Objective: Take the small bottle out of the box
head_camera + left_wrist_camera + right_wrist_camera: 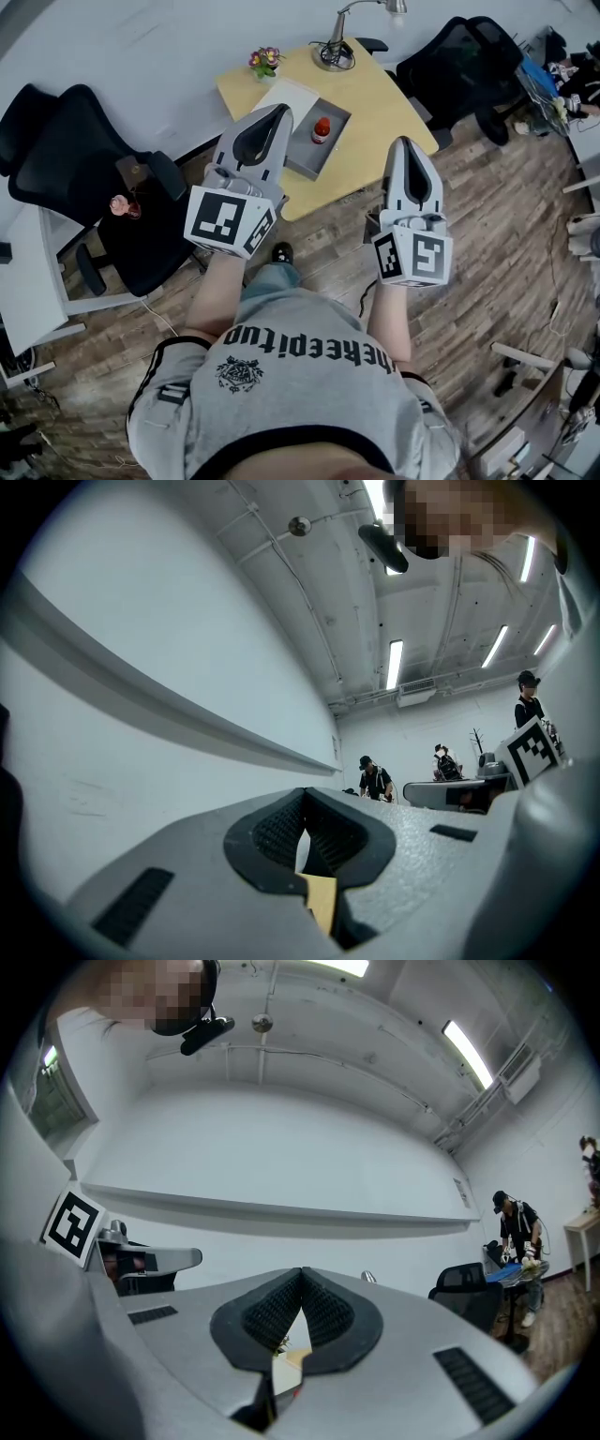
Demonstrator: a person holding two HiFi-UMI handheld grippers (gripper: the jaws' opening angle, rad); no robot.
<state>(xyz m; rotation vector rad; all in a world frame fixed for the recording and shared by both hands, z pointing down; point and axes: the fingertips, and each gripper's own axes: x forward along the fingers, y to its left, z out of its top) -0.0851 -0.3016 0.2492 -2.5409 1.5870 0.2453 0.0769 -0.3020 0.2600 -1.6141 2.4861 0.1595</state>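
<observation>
Seen from above, a person stands back from a yellow surface [380, 108] with a gripper raised in each hand. A shallow grey box [302, 159] lies on the surface, and the small bottle [322, 129] with a red cap stands upright inside it, near the far end. A lamp [334, 52] and a small pot of flowers [265, 62] sit near the back edge. The left gripper [278, 111] has its jaws pressed together on nothing, and so does the right gripper [401, 141] (each gripper's own camera shows the ribbed pads meeting at the tip). Both are apart from the box. The reach seems not yet begun. Next, one gripper likely needs to move to the box, spread its jaws, come down around the bottle, then pinch and lift it out
</observation>
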